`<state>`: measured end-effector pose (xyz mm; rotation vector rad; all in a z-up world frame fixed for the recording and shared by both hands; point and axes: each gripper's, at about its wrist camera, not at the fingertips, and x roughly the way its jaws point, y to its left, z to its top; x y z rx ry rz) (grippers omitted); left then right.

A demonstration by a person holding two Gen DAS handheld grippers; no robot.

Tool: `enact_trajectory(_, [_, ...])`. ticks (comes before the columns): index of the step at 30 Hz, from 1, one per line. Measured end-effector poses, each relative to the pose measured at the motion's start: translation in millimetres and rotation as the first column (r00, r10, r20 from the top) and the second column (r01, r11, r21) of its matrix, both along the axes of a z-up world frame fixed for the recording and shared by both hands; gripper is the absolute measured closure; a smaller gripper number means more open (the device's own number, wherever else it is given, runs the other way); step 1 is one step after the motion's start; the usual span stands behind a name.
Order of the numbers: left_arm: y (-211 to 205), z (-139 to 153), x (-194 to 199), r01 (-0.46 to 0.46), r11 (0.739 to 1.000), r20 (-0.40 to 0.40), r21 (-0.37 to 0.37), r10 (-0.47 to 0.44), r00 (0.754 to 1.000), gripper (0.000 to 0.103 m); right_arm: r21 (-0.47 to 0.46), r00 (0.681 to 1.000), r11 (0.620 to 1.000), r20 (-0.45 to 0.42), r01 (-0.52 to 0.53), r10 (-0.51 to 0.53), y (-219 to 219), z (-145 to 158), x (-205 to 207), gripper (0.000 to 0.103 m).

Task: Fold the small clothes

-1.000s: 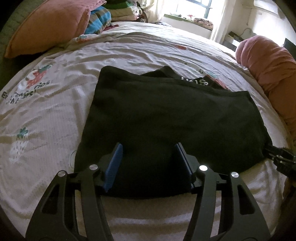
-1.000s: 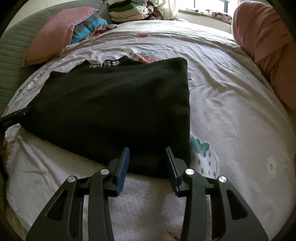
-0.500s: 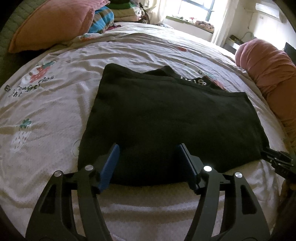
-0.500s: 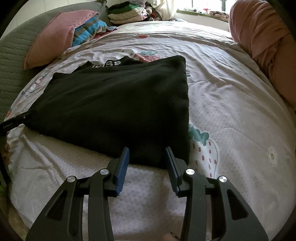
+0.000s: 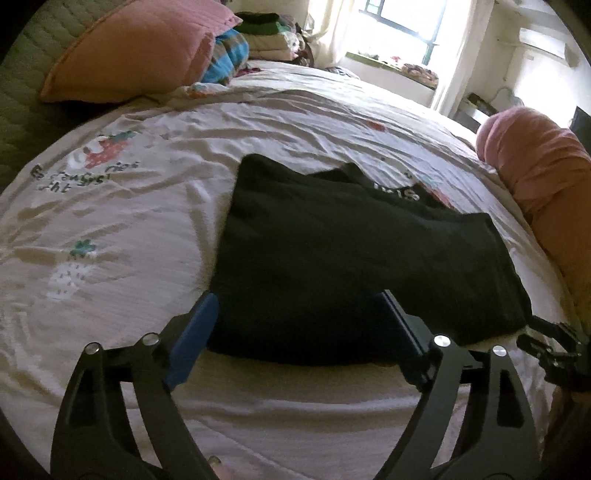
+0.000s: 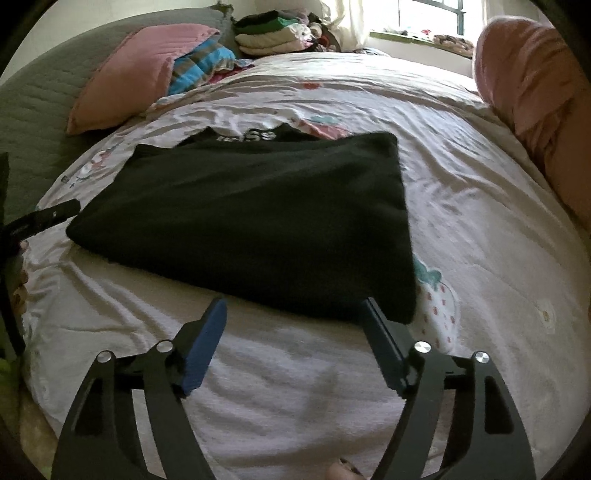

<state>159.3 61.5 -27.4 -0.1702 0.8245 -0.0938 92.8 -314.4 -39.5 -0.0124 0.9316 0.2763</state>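
A black garment (image 5: 354,258) lies folded flat on the bed, with white lettering at its far edge; it also shows in the right wrist view (image 6: 258,218). My left gripper (image 5: 297,301) is open, its fingers over the garment's near left edge, nothing held. My right gripper (image 6: 295,304) is open wide just before the garment's near right corner, nothing held. The right gripper's tip shows at the right edge of the left wrist view (image 5: 554,343); the left gripper shows at the left edge of the right wrist view (image 6: 40,218).
The bed sheet (image 5: 129,229) is white with strawberry prints. A pink pillow (image 5: 136,51) and striped fabric lie at the headboard, with a stack of folded clothes (image 6: 273,31) behind. A pink rolled blanket (image 5: 546,192) lies along the right side.
Both grippers have drawn back toward the near edge of the bed. The right gripper has opened wider. The garment has stayed flat.
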Motion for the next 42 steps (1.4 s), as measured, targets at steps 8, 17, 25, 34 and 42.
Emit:
enact_trajectory(8, [20,-2,4,-0.069,0.998,-0.011,-0.002,0.069,0.998,0.010,-0.003,0.991,0.992,0.054,-0.123,0.123,54,14,-2,0.017])
enact_trajectory(17, [45,-2,6,-0.134,0.991,-0.028,-0.017,0.134,0.991,0.010,-0.007,0.965,0.968,0.078,-0.250,0.250,115,18,1,0.013])
enact_trajectory(25, [65,1,6,-0.178,0.984,-0.028,-0.020,0.178,0.984,0.010,-0.011,0.944,0.949,0.099,-0.315,0.314,152,23,3,0.009])
enact_trajectory(34, [90,8,9,-0.224,0.974,-0.020,-0.019,0.223,0.975,0.010,-0.034,0.926,0.932,0.105,-0.360,0.362,180,21,6,0.006])
enact_trajectory(42, [94,4,23,-0.210,0.978,-0.041,-0.003,0.210,0.977,0.010,-0.098,0.909,0.916,0.125,-0.388,0.398,207,14,11,0.005])
